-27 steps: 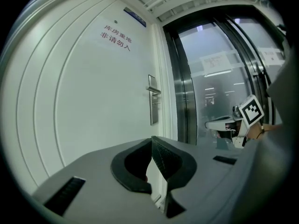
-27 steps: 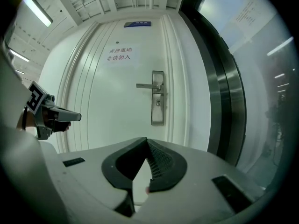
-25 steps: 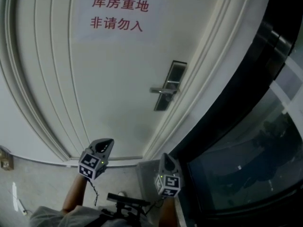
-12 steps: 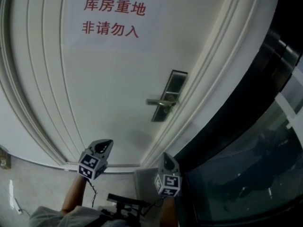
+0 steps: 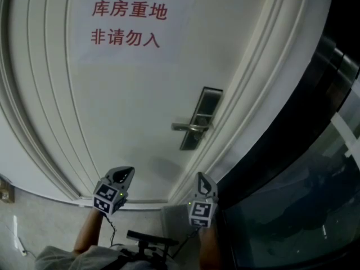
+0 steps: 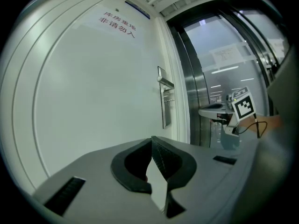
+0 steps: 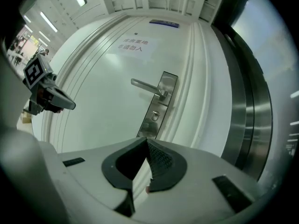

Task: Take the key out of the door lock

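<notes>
- A white door (image 5: 129, 106) with a red-lettered sign (image 5: 126, 24) fills the view. Dark glass (image 5: 292, 201) stands to its right.
- The key (image 7: 154, 117) sits in the lock plate (image 5: 209, 99), just under the handle (image 5: 188, 127).
- The left gripper (image 5: 128, 170) has its fingers pressed together on nothing.
- The right gripper (image 5: 201, 175) faces the lock, fingers clenched and empty, well apart from the key.
</notes>
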A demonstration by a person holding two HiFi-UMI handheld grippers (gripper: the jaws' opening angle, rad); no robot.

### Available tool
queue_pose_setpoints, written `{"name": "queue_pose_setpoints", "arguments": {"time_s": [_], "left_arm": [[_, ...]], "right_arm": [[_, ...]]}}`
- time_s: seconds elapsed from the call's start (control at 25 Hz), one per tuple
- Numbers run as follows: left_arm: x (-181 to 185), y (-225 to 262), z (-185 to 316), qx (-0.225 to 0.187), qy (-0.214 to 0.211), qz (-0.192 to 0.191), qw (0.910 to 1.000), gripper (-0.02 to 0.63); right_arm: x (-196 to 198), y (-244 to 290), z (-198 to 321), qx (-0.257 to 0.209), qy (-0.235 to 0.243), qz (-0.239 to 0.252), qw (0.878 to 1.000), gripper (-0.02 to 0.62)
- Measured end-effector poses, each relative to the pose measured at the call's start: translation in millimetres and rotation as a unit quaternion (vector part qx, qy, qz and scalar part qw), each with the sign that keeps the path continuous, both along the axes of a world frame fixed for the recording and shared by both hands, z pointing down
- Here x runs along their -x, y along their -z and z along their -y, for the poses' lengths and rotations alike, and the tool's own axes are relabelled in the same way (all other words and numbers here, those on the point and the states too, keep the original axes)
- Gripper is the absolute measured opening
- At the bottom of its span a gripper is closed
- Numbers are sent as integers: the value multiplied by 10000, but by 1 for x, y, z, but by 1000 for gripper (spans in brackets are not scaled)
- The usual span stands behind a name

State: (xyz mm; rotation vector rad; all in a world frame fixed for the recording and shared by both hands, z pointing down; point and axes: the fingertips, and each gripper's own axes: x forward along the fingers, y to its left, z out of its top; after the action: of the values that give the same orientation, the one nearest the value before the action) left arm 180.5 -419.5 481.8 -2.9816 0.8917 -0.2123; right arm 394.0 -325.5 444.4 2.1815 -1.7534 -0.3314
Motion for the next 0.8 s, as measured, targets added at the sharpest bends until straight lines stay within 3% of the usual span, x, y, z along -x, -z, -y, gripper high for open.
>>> {"name": "queue_pose_setpoints", "arguments": {"time_s": [0.24, 0.44, 0.6, 0.8], "left_arm": [[-3, -2, 0, 24, -9, 3, 10000, 5], [-1, -1, 2, 28, 42, -30, 10000, 5], [0, 0, 4, 3, 69, -46, 10000, 5], [3, 4, 8, -14, 122, -85, 9999, 5]], "right_arm": [[-9, 22, 22, 328, -63, -1362, 9901, 12], [-10, 42, 38, 453, -81, -2642, 9634, 14], [-13, 49, 49, 521, -99, -3112, 9489, 14], [-15, 56, 59, 534, -123, -3360, 9403, 14]]}}
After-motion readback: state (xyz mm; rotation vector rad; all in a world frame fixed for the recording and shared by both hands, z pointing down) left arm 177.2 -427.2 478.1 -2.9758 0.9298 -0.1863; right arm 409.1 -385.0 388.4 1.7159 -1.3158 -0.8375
